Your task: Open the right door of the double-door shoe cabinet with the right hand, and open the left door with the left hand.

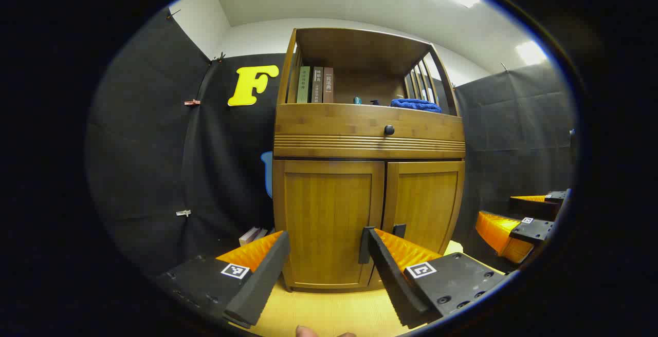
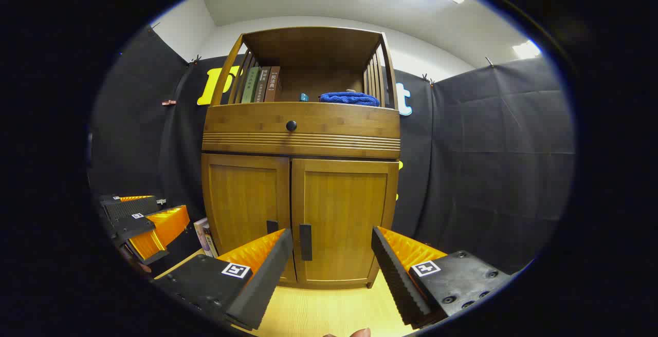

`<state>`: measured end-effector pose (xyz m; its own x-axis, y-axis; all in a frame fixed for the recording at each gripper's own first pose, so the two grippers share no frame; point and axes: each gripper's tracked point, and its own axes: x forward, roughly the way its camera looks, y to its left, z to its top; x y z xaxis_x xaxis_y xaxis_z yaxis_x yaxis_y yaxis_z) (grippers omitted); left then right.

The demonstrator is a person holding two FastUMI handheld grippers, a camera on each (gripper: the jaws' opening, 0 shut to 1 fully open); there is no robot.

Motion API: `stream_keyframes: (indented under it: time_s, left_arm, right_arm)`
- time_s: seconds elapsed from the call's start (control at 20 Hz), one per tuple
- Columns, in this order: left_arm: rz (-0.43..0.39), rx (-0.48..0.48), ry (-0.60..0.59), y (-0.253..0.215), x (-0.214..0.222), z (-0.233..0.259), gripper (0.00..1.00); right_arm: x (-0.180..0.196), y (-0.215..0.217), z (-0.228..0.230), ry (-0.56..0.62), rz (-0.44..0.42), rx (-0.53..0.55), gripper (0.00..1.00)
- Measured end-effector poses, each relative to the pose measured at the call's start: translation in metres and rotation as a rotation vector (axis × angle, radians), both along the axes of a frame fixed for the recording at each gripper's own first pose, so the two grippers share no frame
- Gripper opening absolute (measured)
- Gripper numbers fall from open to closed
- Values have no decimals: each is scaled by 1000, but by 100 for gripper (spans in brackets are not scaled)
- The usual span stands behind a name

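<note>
Right tool (image 2: 331, 255): fingers apart, nothing held; I see the right door's upright handle (image 2: 306, 242) lower centre, between them but farther off. Left tool (image 1: 326, 255): apart, left handle (image 1: 365, 245) beside its right finger.

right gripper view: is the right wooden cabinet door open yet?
No: the right wooden cabinet door sits flush beside the left wooden cabinet door, and the open right gripper hangs short of its dark vertical handle.

2 cabinet doors (image 2: 247, 208) (both shut); 3 books (image 2: 262, 84); 1 blue towel (image 2: 348, 98)
</note>
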<state>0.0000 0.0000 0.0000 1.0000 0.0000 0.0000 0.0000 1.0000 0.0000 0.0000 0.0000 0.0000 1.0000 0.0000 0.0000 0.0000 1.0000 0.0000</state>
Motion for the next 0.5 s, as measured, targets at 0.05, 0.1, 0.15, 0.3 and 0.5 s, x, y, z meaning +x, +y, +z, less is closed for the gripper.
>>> stream_keyframes:
  time_s: [0.05,0.1,0.15,0.3,0.5]
  left_arm:
    - [-1,1,0,-1,0,0,95]
    - [-2,3,0,-1,0,0,95]
    - [-2,6,-1,-1,-1,0,95]
    - [-3,9,-4,-2,-2,1,95]
    - [-3,13,-8,-2,-5,1,95]
  right_arm:
    - [0,1,0,0,-1,-2,98]
    - [0,0,1,1,-1,-2,98]
    - [0,0,0,2,-1,0,98]
    - [-1,-1,2,1,-2,4,98]
    - [-3,-1,3,-2,-2,7,98]
